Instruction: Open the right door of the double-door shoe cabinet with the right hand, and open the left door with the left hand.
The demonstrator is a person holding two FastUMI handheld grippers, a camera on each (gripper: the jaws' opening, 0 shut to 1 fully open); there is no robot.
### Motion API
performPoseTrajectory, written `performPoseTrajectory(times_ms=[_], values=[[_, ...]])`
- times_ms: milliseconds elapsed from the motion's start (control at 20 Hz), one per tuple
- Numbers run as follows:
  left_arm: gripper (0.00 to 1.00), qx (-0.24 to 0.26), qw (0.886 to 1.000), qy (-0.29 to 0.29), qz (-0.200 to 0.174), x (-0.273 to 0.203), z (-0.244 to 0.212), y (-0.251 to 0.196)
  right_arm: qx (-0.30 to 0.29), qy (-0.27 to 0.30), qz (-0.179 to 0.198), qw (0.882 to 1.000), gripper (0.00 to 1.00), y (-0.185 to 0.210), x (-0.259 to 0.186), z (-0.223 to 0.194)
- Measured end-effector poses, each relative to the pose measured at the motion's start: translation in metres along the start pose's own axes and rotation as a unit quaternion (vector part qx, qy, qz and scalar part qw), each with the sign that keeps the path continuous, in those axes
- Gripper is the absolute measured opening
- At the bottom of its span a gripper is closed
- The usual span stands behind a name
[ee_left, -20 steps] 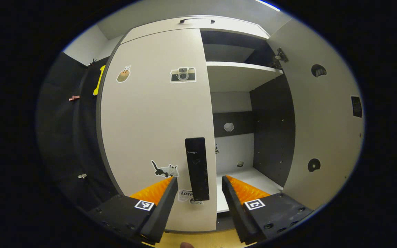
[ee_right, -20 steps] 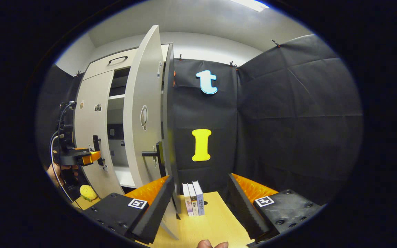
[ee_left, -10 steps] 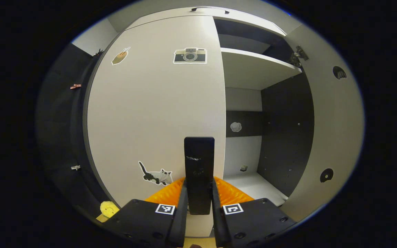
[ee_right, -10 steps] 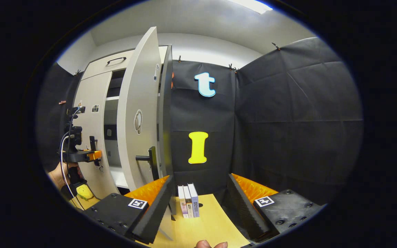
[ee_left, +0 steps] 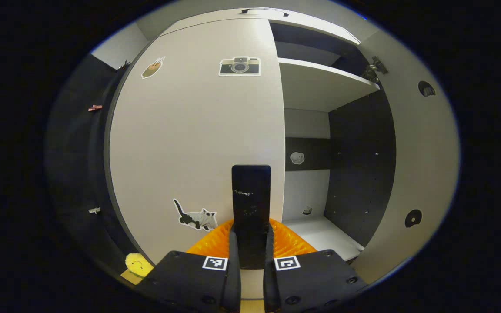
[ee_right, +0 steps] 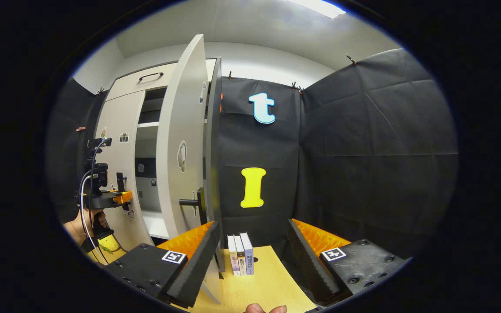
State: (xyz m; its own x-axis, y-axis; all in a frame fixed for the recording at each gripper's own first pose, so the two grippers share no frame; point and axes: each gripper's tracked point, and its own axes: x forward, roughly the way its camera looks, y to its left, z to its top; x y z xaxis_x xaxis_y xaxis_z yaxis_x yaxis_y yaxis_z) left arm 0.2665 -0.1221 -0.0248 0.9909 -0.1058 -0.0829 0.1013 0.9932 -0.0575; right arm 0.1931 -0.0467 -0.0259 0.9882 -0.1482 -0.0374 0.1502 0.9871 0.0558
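Pale wooden desk (ee_right: 268, 287) fills the bottom of the right gripper view, with three books (ee_right: 241, 260) standing upright side by side toward its far edge, close to the black cloth wall (ee_right: 363, 152) behind. Nearest the camera, the right claw (ee_right: 250, 256) hovers over the desk with its fingers spread wide apart and nothing between them. Just beyond its left finger stands the right door (ee_right: 181, 143) of the shoe cabinet (ee_right: 141, 82), swung out edge-on with its dark handle (ee_right: 192, 202) sticking sideways. Farther left, a hand (ee_right: 78, 226) holds the left claw (ee_right: 122, 198) level against the left door (ee_right: 118, 174), which is flush with the cabinet front.

From the left gripper view, the left claw (ee_left: 250, 256) is clamped on that door's black vertical handle (ee_left: 251, 204), both fingers pressing its sides. Stickers dot the left door (ee_left: 189, 130): a cat, a camera. Beyond, the open right half shows a white shelf (ee_left: 320, 82) and dark inner walls. A small yellow toy (ee_left: 137, 264) sits low at the left.
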Motion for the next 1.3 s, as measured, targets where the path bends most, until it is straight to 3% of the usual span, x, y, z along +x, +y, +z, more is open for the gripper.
performPoseTrajectory(times_ms=[550, 600, 650, 800, 1300], values=[[0.20, -0.007, 0.999, 0.011, -0.048, -0.069, -0.008, 0.020, 0.001, -0.021, 0.002, 1.000, 0.97, 0.008, -0.007, 0.008], [0.20, -0.004, 0.998, 0.010, -0.055, -0.075, -0.008, 0.024, 0.005, -0.019, 0.006, 1.000, 0.92, 0.011, -0.008, 0.007], [0.20, -0.005, 0.998, 0.010, -0.061, -0.081, -0.008, 0.028, 0.008, -0.017, 0.007, 1.000, 0.97, 0.013, -0.010, 0.006], [0.20, -0.015, 0.997, 0.012, -0.075, -0.098, -0.009, 0.043, 0.015, -0.015, 0.008, 1.000, 0.97, 0.018, -0.012, 0.007], [0.20, -0.017, 0.998, 0.010, -0.066, -0.148, -0.013, 0.101, 0.024, -0.020, 0.036, 0.999, 0.97, 0.044, -0.015, 0.009]])
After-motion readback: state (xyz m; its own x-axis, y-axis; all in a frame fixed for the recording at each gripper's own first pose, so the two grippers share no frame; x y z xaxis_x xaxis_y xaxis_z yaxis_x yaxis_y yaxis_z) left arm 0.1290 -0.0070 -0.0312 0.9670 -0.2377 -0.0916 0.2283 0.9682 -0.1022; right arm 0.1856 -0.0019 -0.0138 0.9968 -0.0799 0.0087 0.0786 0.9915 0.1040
